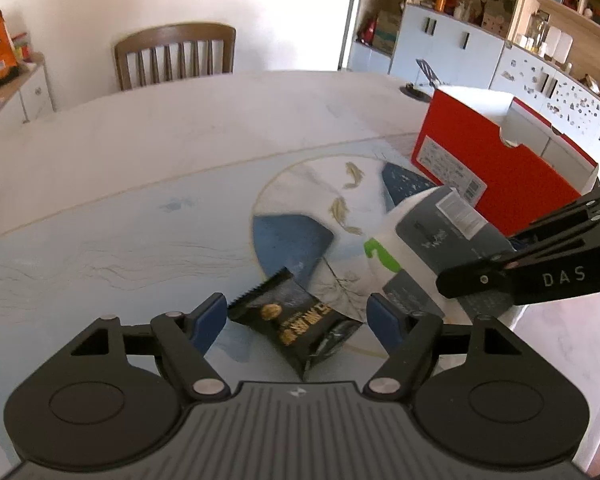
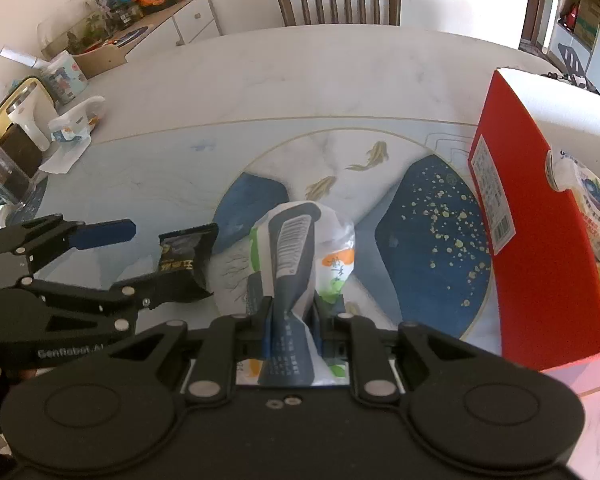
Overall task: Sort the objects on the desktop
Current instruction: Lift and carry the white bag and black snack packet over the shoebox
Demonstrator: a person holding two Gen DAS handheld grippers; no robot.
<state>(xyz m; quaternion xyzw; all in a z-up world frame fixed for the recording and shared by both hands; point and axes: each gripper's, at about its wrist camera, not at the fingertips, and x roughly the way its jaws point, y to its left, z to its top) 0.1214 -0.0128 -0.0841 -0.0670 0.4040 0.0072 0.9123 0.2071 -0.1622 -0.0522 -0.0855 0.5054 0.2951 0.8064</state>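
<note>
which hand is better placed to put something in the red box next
Right. The right gripper is already shut on the white and grey packet, with the red box close beside it. The left gripper is open around the black snack packet, gripping nothing.

left gripper (image 1: 296,320) fingers spread; right gripper (image 2: 291,316) fingers clamped

Your table's (image 2: 300,80) far edge lies open; the red box (image 2: 540,240) blocks the right edge.
</note>
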